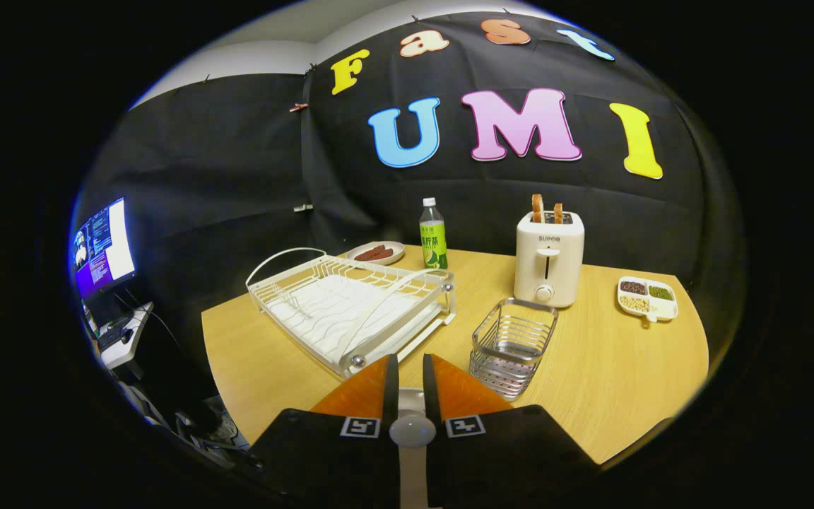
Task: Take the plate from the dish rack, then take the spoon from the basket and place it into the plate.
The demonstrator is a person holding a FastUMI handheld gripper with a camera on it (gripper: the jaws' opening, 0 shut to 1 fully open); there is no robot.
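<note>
gripper view: hand-held gripper hangs above the surface, fingers nearly closed on nothing. dish rack just ahead looks empty, basket alongside too; plate and spoon unseen, so progress is hard to judge.

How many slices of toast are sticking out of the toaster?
2. Both stand in the slots on top of the toaster: one toast slice on the bottle's side, the other slice beside it. More inside can't be told.
</note>
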